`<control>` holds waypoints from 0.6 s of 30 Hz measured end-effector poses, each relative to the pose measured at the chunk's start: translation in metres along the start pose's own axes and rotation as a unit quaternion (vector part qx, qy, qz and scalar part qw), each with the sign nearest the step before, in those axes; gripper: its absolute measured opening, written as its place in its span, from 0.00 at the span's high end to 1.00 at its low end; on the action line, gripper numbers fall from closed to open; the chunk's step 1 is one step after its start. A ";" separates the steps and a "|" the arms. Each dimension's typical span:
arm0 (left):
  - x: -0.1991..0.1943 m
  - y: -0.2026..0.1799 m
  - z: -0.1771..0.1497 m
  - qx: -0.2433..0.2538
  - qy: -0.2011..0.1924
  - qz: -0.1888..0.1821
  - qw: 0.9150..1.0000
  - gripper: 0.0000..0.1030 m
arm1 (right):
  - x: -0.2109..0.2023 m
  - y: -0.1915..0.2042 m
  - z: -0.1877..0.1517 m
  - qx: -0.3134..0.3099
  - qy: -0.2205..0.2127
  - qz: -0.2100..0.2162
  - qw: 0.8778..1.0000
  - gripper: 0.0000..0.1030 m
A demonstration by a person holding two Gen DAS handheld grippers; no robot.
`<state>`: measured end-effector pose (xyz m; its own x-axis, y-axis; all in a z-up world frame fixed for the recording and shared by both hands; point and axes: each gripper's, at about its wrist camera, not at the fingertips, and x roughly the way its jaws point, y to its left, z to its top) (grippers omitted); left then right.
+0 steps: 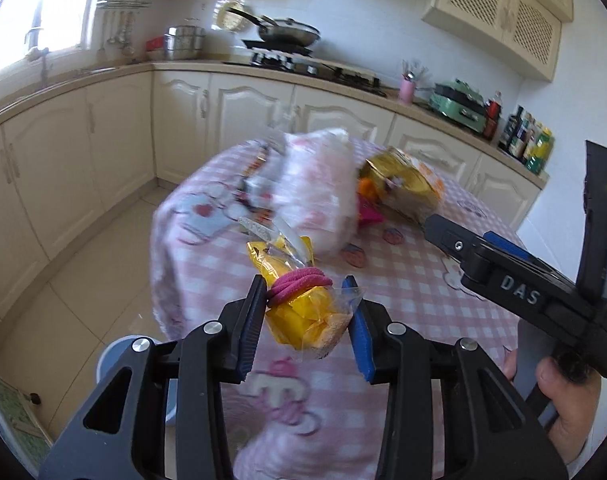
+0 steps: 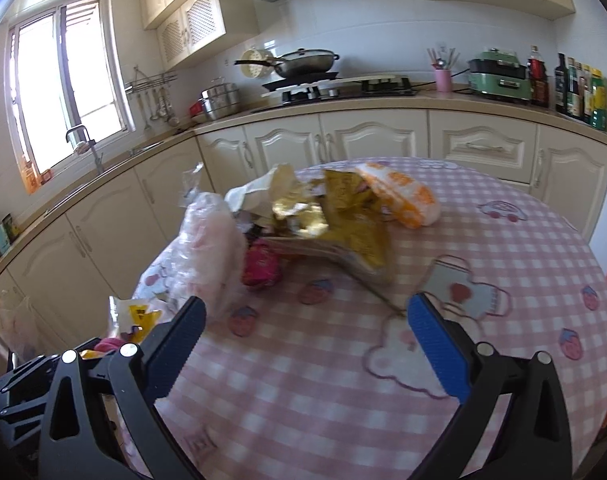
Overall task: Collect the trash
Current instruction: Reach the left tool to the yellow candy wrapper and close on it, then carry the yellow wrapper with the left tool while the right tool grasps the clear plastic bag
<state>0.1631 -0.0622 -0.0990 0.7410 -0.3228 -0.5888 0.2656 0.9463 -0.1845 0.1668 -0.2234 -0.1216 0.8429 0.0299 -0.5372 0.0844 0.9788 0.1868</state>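
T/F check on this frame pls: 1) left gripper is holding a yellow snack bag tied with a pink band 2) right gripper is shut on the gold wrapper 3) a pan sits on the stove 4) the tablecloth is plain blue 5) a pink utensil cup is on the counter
1. True. The left gripper is shut on the yellow snack bag, with the pink band wound around it.
2. False. The right gripper is open with nothing between its fingers; the gold wrapper lies on the table ahead of it.
3. True. The pan is on the stove.
4. False. The tablecloth is pink-and-white checked with cartoon prints.
5. True. The pink utensil cup stands on the counter.
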 end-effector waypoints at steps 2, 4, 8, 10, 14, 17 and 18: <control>-0.008 0.013 0.002 -0.008 -0.012 0.022 1.000 0.64 | 0.010 0.017 0.006 -0.005 0.006 0.015 1.000 0.04; -0.014 0.028 0.005 -0.019 -0.021 0.041 0.999 0.64 | 0.023 0.036 0.015 -0.011 0.010 0.029 0.999 0.04; -0.021 0.060 0.007 -0.042 -0.027 0.066 0.997 0.64 | 0.052 0.073 0.032 -0.032 0.020 0.024 0.999 0.04; -0.023 0.073 0.007 -0.055 -0.029 0.074 0.995 0.64 | 0.072 0.085 0.038 -0.037 0.036 0.012 0.999 0.04; -0.028 0.098 0.004 -0.074 -0.033 0.083 0.993 0.64 | 0.099 0.097 0.037 -0.050 0.068 -0.004 0.996 0.30; -0.029 0.110 0.002 -0.082 -0.035 0.085 0.992 0.64 | 0.099 0.098 0.031 -0.056 0.065 -0.011 0.996 0.52; -0.029 0.114 0.001 -0.086 -0.035 0.084 0.992 0.64 | 0.097 0.097 0.030 -0.055 0.063 -0.004 0.997 0.53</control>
<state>0.1725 0.0549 -0.1019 0.8090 -0.1540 -0.5672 0.0292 0.9744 -0.2230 0.2724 -0.1310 -0.1312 0.7690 0.0401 -0.6379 0.0261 0.9952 0.0940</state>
